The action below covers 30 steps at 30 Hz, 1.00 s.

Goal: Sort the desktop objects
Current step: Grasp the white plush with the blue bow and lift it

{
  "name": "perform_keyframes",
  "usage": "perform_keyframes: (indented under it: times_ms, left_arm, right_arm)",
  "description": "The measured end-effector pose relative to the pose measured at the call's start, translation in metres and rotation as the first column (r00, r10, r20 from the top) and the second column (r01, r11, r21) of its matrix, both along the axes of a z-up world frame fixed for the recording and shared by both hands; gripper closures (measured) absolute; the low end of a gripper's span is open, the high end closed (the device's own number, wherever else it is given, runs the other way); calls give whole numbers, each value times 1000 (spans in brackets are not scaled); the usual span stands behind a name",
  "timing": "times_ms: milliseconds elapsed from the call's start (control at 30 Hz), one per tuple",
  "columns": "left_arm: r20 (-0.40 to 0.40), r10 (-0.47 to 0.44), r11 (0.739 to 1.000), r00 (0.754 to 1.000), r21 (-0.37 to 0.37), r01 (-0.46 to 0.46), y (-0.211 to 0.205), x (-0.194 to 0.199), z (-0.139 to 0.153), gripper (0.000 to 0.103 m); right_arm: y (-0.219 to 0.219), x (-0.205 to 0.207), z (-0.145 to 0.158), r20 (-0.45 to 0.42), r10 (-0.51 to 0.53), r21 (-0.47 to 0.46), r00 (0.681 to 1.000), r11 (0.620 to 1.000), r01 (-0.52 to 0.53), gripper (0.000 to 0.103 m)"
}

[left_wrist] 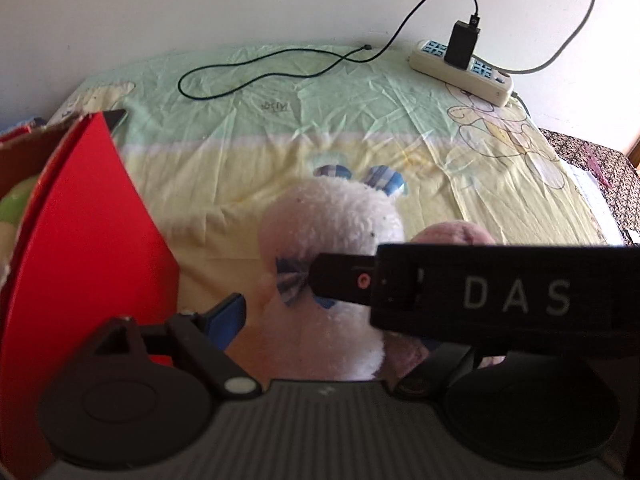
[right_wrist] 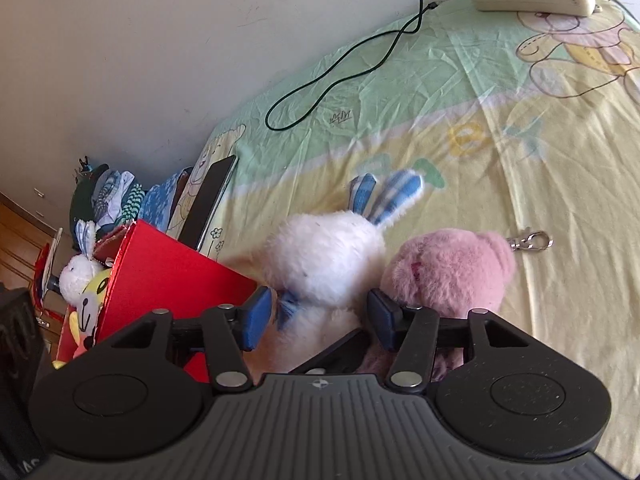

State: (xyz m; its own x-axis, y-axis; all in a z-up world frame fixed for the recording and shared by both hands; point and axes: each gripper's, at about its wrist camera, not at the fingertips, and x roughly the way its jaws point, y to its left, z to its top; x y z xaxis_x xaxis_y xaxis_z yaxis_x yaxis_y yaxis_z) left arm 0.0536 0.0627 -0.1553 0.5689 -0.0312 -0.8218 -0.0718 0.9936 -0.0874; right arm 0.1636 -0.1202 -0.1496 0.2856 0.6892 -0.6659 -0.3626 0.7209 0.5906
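A: What's hidden or cut off?

B: Left gripper (left_wrist: pixel 316 312): only one blue pad shows in its own cam; the other is behind the right gripper's black body w/ white letters "DAS". Can't tell how its jaws stand.

A: And the right gripper (right_wrist: pixel 318 316)?

B: Jaws set apart on either side of the fluffy white plush rabbit w/ blue checked ears & bow (right_wrist: pixel 328 264). Contact unclear, fur hides the pad edges.

A: Where's the rabbit?

B: On the bed's pale green-yellow cartoon sheet (right_wrist: pixel 520 160), touching the pink plush bear w/ metal clasp (right_wrist: pixel 452 272), just beside the red cardboard box (right_wrist: pixel 168 272). The box holds other plush toys, partly hidden.

A: Any writing?

B: Small print on the sheet, not legible. Far edge: cream power strip (left_wrist: pixel 464 70) w/ a black charger plugged in (left_wrist: pixel 462 44), black cable (left_wrist: pixel 280 68) looping over the sheet.
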Motion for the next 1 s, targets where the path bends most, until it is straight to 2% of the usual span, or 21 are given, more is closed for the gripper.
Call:
perform_keyframes:
  times_ms: [33,133,233,367,600,700,833,1000]
  left_arm:
    - [-12,4,1000,1000,-11,-5,1,2,-2,17]
    - [-20,-4,999,1000,-48,3,3,1,-3,29]
    - [-9,-27,999,1000,-33,26,-2,-3,3,36]
    - [-7,-49,998,999,-48,49,-2,-11,10,39]
    - [-13,-92,992,996,-89,91,-2,-44,25,39]
    - [-19,-135,988,991,-84,133,-8,-69,26,39]
    - [-39,-187,979,982,-94,182,-14,-102,26,39]
    - [-72,-258,960,963,-128,248,-16,-133,26,39]
  right_arm:
    - [3,2,-2,4,-4,-22,1000,1000,4,53]
    - [7,0,0,33,12,-53,999,999,-10,57]
    - [1,1,1,22,9,-31,1000,999,-9,65]
    - [-9,-2,5,1,25,4,1000,1000,-25,71]
    - [-15,-32,23,55,103,33,993,994,-105,75]
    - [-15,-48,32,101,149,13,984,988,-151,79]
    - [-20,-65,26,60,179,-8,982,984,-179,81]
    - [-40,-91,10,-49,178,9,983,984,-178,82]
